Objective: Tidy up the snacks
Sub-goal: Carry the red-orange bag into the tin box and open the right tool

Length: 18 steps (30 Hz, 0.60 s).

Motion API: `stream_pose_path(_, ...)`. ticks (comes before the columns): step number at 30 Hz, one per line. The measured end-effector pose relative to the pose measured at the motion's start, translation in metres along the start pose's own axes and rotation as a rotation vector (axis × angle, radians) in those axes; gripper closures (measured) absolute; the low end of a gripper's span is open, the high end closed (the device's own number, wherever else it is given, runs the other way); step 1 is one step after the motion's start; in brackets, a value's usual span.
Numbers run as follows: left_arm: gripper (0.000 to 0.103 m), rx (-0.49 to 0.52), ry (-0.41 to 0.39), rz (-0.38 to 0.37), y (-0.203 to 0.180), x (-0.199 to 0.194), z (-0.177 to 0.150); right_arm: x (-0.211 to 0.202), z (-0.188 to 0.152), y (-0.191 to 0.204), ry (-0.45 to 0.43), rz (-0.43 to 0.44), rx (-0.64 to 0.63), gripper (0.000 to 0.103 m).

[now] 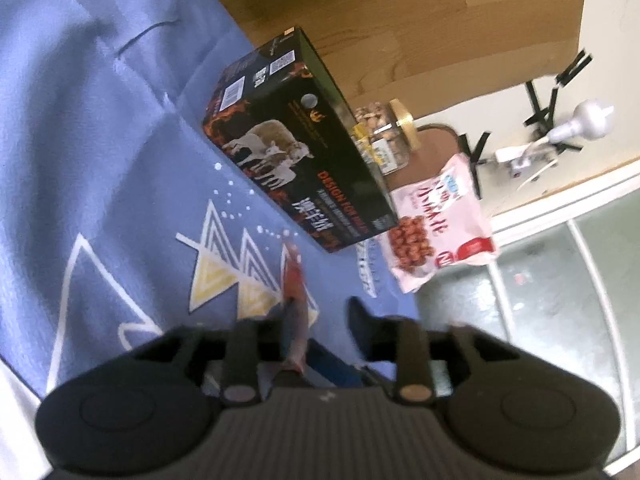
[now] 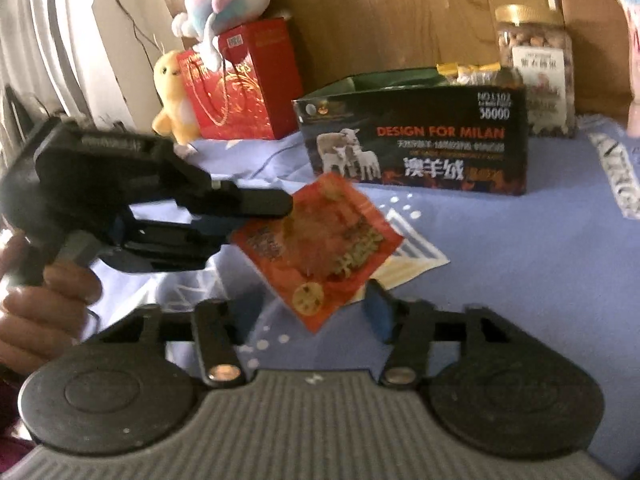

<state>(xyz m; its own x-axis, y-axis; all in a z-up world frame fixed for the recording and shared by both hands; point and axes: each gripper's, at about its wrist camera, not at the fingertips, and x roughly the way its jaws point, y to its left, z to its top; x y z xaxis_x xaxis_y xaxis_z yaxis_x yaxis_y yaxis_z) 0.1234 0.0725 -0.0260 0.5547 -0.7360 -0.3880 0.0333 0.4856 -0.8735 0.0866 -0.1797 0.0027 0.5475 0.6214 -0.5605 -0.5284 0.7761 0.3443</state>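
Note:
A red-orange snack packet (image 2: 320, 248) hangs tilted above the blue cloth (image 2: 520, 264). In the left wrist view it shows edge-on as a thin strip (image 1: 294, 280). My left gripper (image 1: 316, 314) is open: the packet lies against its left finger, with a clear gap to the right finger. From the right wrist view, the left gripper (image 2: 256, 224) reaches in from the left, its fingers around the packet's left corner. My right gripper (image 2: 308, 320) is open below the packet, whose lower corner dips between its fingers without being pressed.
A dark sheep-print box (image 2: 416, 140) (image 1: 300, 152) stands behind, open on top. A gold-lidded nut jar (image 2: 532, 64) (image 1: 384, 136) and a pink snack bag (image 1: 436, 224) are beyond it. A red gift bag (image 2: 244, 84) and plush toys (image 2: 176, 96) stand far left. A hand (image 2: 44, 292) holds the left gripper.

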Motion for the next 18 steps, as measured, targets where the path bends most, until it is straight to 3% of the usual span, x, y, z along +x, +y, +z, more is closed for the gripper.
stream_pose_path(2,0.071,0.023,0.033,0.037,-0.001,0.009,-0.001,0.0,-0.001,0.0,-0.006,-0.004,-0.008,0.053)
stream_pose_path(3,0.079,0.025,0.047,0.049,-0.001,0.014,-0.002,0.001,-0.002,0.002,-0.01,-0.018,-0.023,0.059)
stream_pose_path(4,0.094,0.024,0.062,0.049,0.001,0.018,-0.004,0.001,-0.003,0.004,-0.012,-0.035,-0.041,0.072)
stream_pose_path(9,0.095,0.04,0.062,0.003,-0.003,0.013,-0.005,-0.007,-0.003,0.005,-0.069,-0.058,-0.07,0.089)
stream_pose_path(18,0.094,0.187,-0.02,-0.084,-0.052,-0.009,0.024,-0.024,0.023,0.019,-0.288,-0.117,-0.182,0.09)
